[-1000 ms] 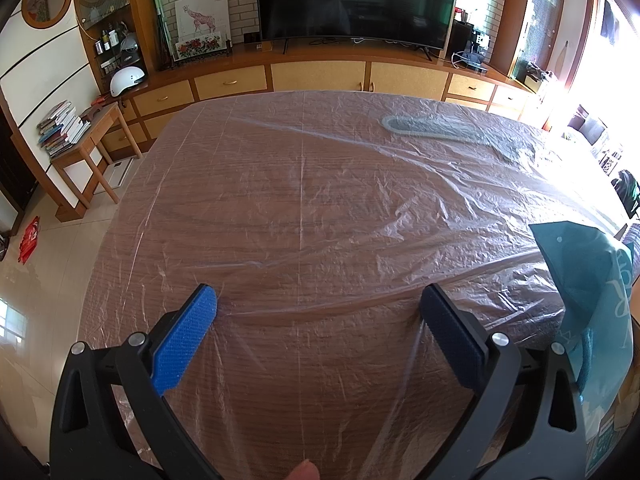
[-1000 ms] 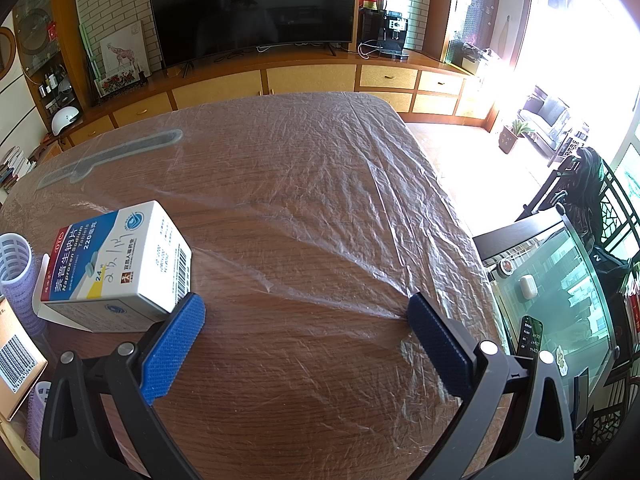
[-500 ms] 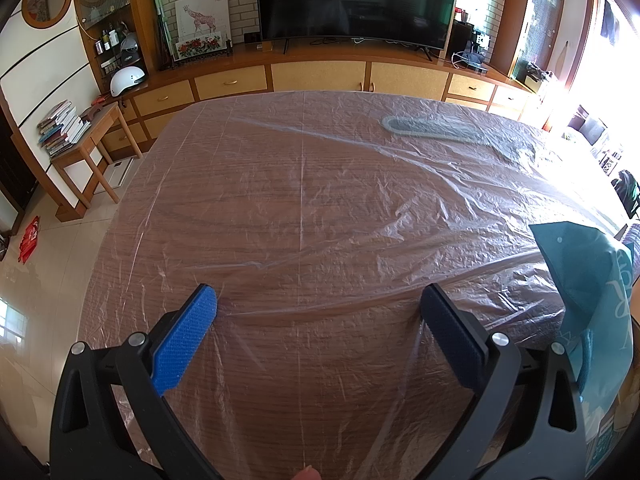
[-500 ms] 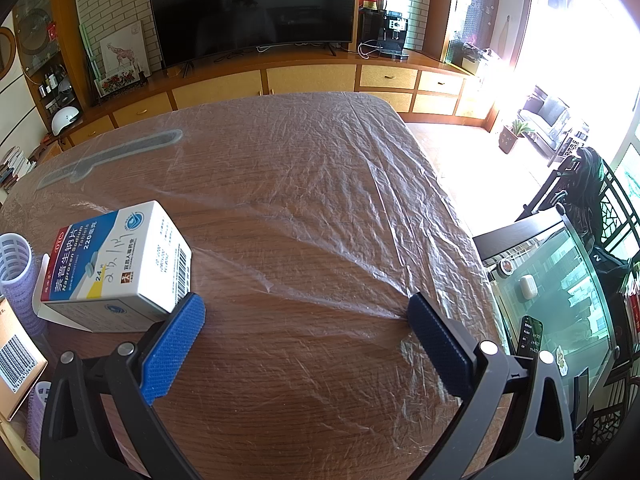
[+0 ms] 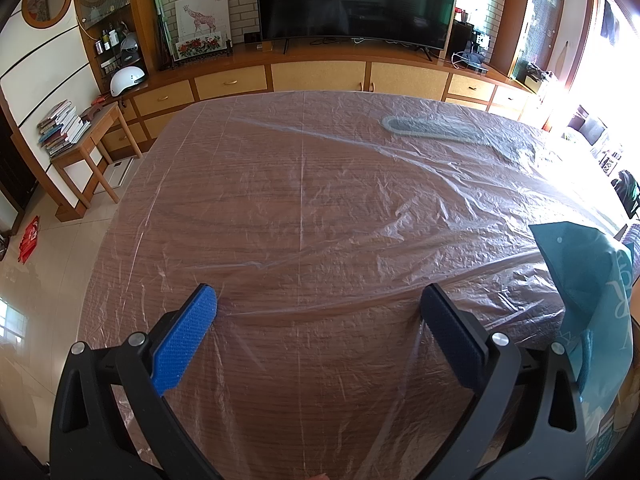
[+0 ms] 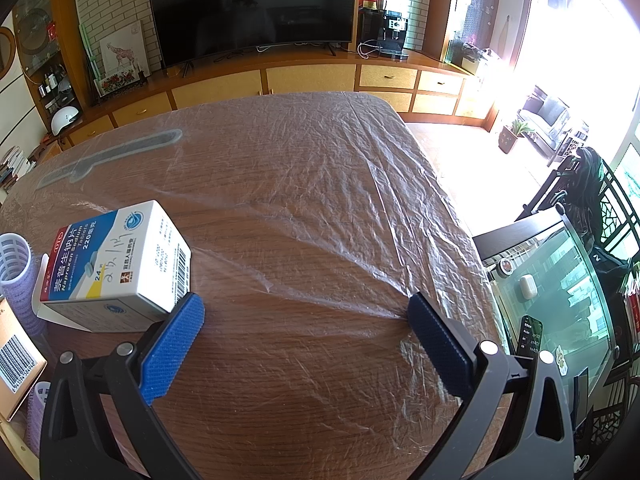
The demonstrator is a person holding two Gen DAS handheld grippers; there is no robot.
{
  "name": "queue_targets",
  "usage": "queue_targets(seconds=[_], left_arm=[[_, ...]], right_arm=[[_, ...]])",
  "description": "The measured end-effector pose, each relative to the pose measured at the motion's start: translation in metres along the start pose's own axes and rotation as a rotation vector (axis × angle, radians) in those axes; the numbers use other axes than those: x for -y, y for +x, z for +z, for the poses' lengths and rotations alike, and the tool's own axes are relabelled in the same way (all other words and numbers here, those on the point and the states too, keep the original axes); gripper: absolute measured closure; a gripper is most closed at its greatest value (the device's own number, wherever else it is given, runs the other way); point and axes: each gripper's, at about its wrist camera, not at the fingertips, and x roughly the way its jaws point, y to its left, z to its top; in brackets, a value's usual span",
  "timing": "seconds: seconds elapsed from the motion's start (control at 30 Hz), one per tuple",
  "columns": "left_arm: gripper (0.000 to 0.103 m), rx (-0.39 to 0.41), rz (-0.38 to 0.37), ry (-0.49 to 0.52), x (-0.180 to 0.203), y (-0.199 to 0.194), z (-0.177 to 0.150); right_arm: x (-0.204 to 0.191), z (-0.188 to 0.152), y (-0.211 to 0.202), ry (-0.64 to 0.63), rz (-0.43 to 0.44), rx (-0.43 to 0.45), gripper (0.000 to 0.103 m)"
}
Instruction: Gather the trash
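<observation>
Left gripper (image 5: 318,304): jaws wide apart, holding nothing, blue pads low over the wooden bench under crinkled clear plastic sheet (image 5: 304,208). Teal plastic bag (image 5: 592,292) stands just right of its right jaw.

Right gripper (image 6: 304,312): jaws wide apart, holding nothing. White-and-blue cardboard medicine box (image 6: 116,268) lies on the bench, a corner touching or just beside the left jaw's pad. Lilac hair rollers (image 6: 14,264) and brown barcoded carton (image 6: 18,364) sit left of it.
</observation>
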Motion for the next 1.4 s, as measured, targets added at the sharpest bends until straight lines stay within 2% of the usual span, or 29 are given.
queue_targets(seconds=[0.63, 0.7, 0.8, 0.9, 0.97, 1.03, 1.1, 1.2, 1.33, 1.4], left_arm=[[0.001, 0.000, -0.007, 0.015, -0.001, 0.000, 0.001], [0.001, -0.009, -0.011, 0.024, -0.007, 0.000, 0.002], [0.002, -0.033, 0.008, -0.017, -0.026, -0.007, 0.007], [0.002, 0.015, -0.029, -0.032, -0.035, -0.030, 0.013], [0.002, 0.061, -0.022, -0.018, -0.031, -0.048, 0.020], [0.002, 0.106, -0.076, -0.010, -0.023, -0.068, 0.028], [0.002, 0.112, -0.133, 0.005, -0.012, -0.078, 0.033], [0.002, 0.056, -0.258, 0.066, 0.017, -0.082, 0.031], [0.001, 0.003, -0.319, 0.159, 0.059, -0.073, 0.016], [0.001, -0.024, -0.357, 0.174, 0.074, -0.068, 0.010]], right_arm=[[0.006, 0.003, 0.003, -0.002, -0.004, -0.003, 0.004], [0.013, 0.004, -0.001, 0.022, -0.016, 0.001, 0.004], [0.029, 0.007, -0.021, 0.062, -0.027, 0.039, 0.004], [0.034, 0.015, -0.043, 0.090, 0.032, 0.084, 0.004], [0.028, 0.019, -0.055, 0.049, 0.071, 0.101, 0.004], [0.013, 0.022, -0.061, -0.002, 0.086, 0.114, 0.004], [-0.006, 0.023, -0.064, -0.052, 0.113, 0.114, 0.004], [-0.029, 0.023, -0.060, -0.110, 0.134, 0.097, 0.004], [-0.044, 0.024, -0.052, -0.140, 0.141, 0.086, 0.004], [-0.048, 0.026, -0.045, -0.134, 0.152, 0.069, 0.004]])
